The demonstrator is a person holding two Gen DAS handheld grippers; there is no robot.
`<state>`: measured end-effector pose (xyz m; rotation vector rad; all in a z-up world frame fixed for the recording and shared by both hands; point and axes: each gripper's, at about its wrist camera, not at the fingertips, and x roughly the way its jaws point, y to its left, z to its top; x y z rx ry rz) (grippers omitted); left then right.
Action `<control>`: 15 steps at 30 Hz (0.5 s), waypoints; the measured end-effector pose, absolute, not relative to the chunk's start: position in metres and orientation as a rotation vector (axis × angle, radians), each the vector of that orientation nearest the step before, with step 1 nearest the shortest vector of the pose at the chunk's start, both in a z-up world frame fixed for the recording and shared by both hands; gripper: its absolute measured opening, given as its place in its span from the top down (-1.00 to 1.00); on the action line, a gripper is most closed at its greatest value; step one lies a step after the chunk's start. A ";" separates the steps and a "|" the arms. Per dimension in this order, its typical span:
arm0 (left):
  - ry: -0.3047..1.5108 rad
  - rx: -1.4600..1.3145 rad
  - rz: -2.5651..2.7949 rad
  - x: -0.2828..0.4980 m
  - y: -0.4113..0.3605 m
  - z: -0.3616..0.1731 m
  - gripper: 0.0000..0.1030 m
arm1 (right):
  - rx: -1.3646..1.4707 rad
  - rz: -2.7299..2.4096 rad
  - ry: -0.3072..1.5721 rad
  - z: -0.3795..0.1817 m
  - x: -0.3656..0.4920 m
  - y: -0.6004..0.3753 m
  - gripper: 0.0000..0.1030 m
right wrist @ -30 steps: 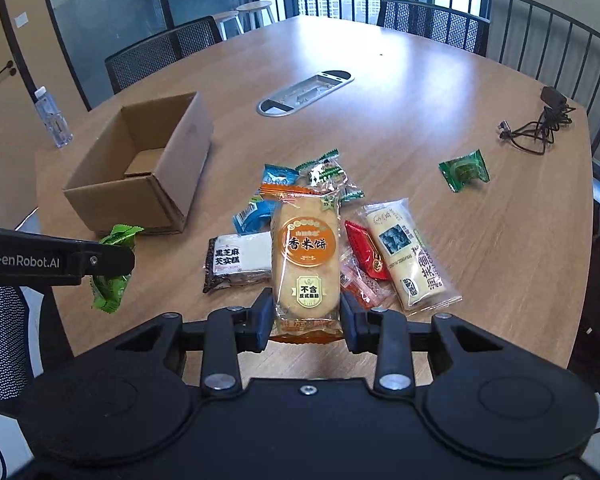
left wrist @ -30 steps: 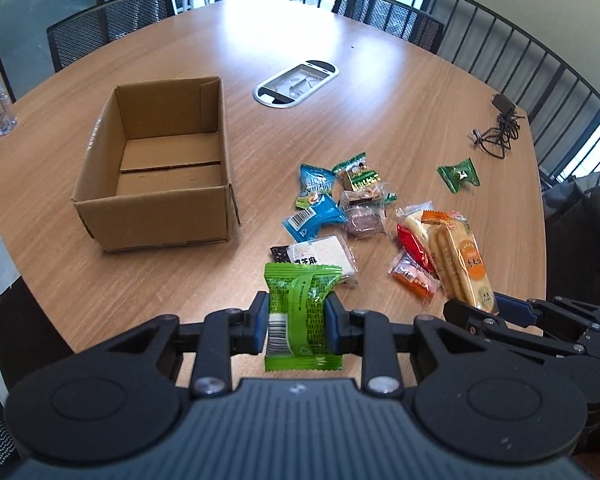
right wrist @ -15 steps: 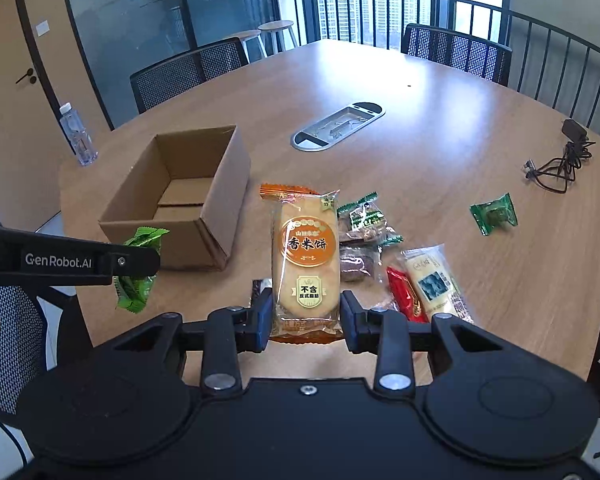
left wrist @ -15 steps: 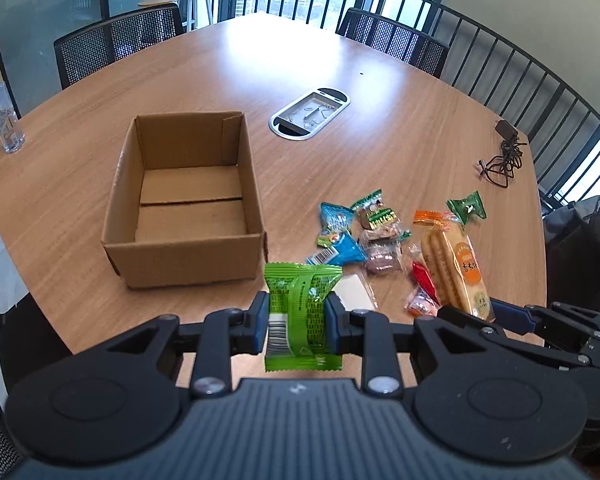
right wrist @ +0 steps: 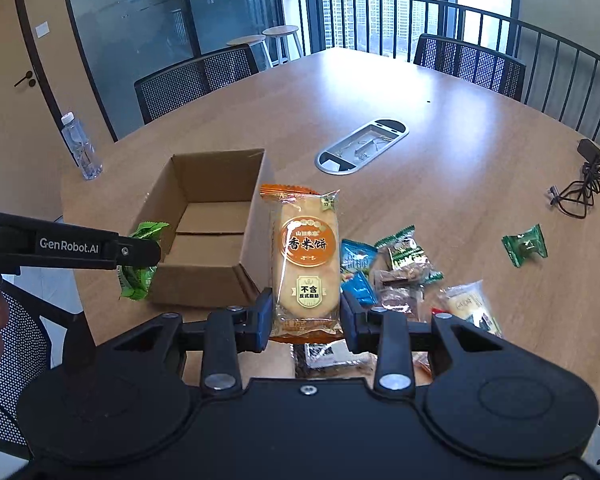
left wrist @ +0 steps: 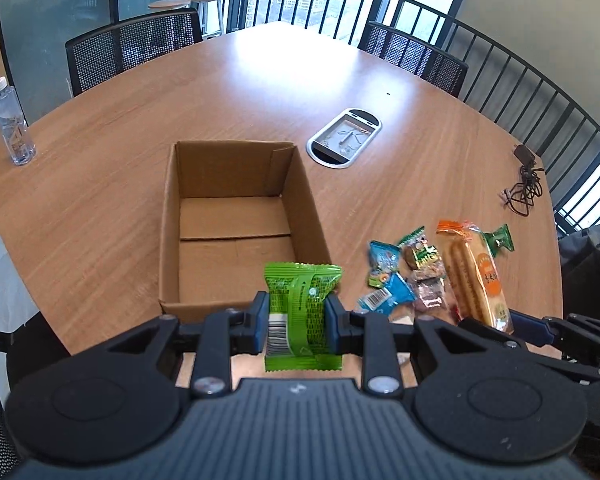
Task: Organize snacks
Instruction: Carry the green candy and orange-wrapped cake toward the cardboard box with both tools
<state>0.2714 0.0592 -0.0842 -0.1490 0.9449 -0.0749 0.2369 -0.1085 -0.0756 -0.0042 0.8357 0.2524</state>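
My left gripper (left wrist: 296, 324) is shut on a green snack packet (left wrist: 300, 308), held just before the near wall of an open, empty cardboard box (left wrist: 236, 224). My right gripper (right wrist: 305, 316) is shut on an orange rice-cracker pack (right wrist: 306, 260), held upright to the right of the box (right wrist: 208, 224). The left gripper arm with the green packet (right wrist: 140, 256) shows at the left of the right wrist view. The cracker pack (left wrist: 476, 276) and the right gripper show at the right of the left wrist view. A pile of loose snacks (right wrist: 396, 272) lies on the table right of the box.
A lone green candy packet (right wrist: 526, 245) lies further right. A metal cable hatch (left wrist: 344, 136) is set in the wooden table (left wrist: 260, 80). A black cable (right wrist: 580, 188) lies at the far right, a water bottle (left wrist: 10, 124) at the far left. Chairs ring the table.
Both grippers have lifted and moved left toward the box with their packs. The box now sits straight ahead of the left gripper and closer to both.
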 end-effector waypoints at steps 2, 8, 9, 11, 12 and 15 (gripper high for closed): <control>0.948 -0.151 -0.075 0.278 0.068 -0.086 0.46 | 0.000 0.250 0.835 -0.076 0.241 -0.102 0.34; 0.956 -0.143 -0.082 0.300 0.088 -0.093 0.46 | 0.004 0.237 0.840 -0.078 0.256 -0.080 0.34; 0.959 -0.139 -0.084 0.305 0.092 -0.095 0.46 | 0.004 0.235 0.841 -0.078 0.258 -0.076 0.34; 0.965 -0.134 -0.089 0.313 0.097 -0.099 0.46 | 0.006 0.233 0.840 -0.079 0.262 -0.070 0.34; 0.969 -0.130 -0.090 0.319 0.099 -0.102 0.46 | 0.007 0.231 0.841 -0.080 0.264 -0.067 0.34; 0.989 -0.121 -0.092 0.333 0.105 -0.111 0.46 | 0.006 0.227 0.848 -0.083 0.270 -0.057 0.34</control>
